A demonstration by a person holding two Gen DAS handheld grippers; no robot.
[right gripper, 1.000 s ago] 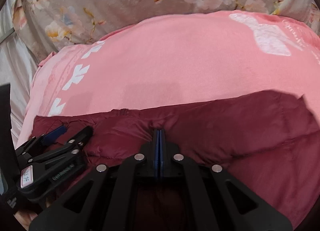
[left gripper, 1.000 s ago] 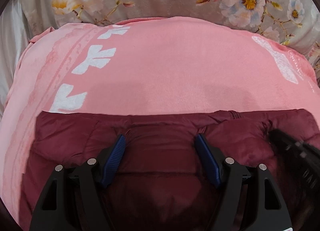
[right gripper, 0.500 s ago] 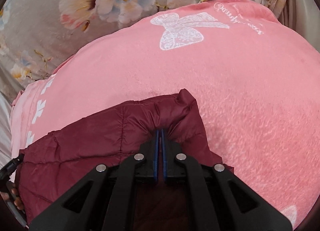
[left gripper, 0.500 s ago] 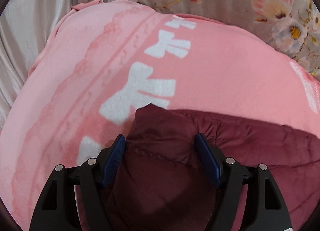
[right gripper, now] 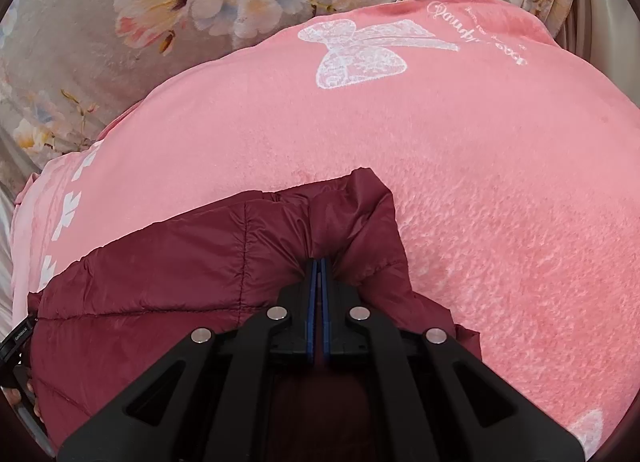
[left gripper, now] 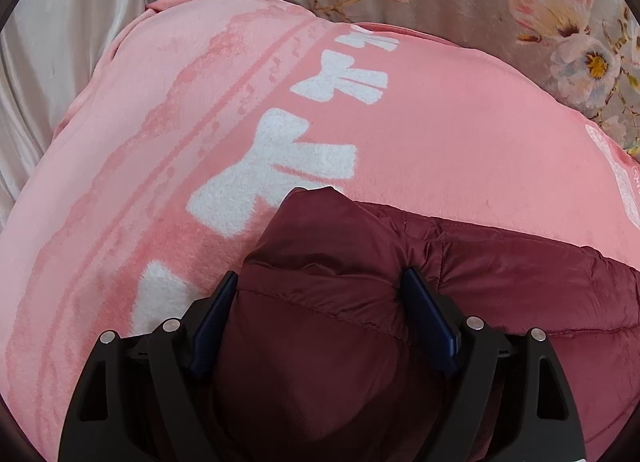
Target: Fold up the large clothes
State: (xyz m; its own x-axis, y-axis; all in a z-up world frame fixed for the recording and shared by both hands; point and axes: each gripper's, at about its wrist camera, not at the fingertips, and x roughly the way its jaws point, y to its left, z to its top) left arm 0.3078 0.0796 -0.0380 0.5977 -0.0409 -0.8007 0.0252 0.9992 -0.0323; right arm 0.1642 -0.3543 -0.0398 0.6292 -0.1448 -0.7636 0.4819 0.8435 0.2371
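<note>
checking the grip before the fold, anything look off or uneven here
Yes: the right claw is shut on the maroon jacket, bunching its corner, while the left claw stands open around the other corner, not pinching it.

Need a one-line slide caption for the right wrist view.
Right gripper pinches the corner of a maroon puffer jacket lying on a pink bow-print blanket.
</note>
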